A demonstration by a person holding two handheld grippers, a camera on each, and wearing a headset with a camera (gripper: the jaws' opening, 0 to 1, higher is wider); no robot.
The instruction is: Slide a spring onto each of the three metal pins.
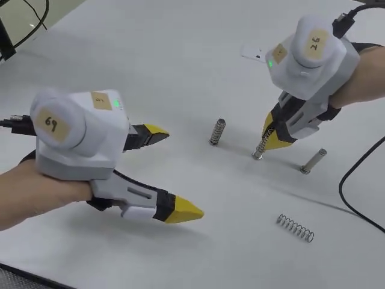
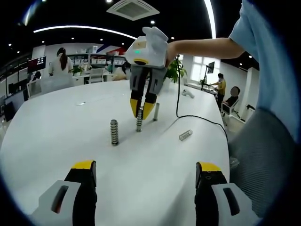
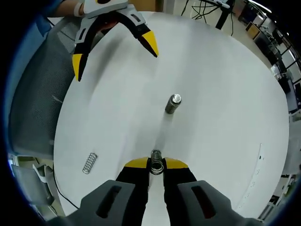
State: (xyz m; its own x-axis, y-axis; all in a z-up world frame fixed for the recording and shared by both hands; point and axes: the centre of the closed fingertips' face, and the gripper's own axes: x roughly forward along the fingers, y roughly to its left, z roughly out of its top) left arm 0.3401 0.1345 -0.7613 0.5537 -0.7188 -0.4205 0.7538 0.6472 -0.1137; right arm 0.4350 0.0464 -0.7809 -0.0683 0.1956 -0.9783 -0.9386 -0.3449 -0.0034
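1. Three short silver metal pins stand on the white bench [image 1: 150,60]. In the head view, the centre pin [image 1: 217,131] wears a coiled steel spring, the middle pin [image 1: 257,156] stands to its right, and the bare pin [image 1: 313,161] is farthest right.
2. There are three springs: one fitted, one gripped, and a loose spring [image 1: 295,227] lying at lower right.
3. The right gripper [image 1: 272,139] has its jaws clamped on the gripped spring [image 1: 263,144], which sits on the middle pin.
4. The left gripper [image 1: 173,171], at lower left, has its jaws wide apart and holds nothing.
5. Bare bench separates the two grippers. A black cable [image 1: 361,198] curves along the right edge.
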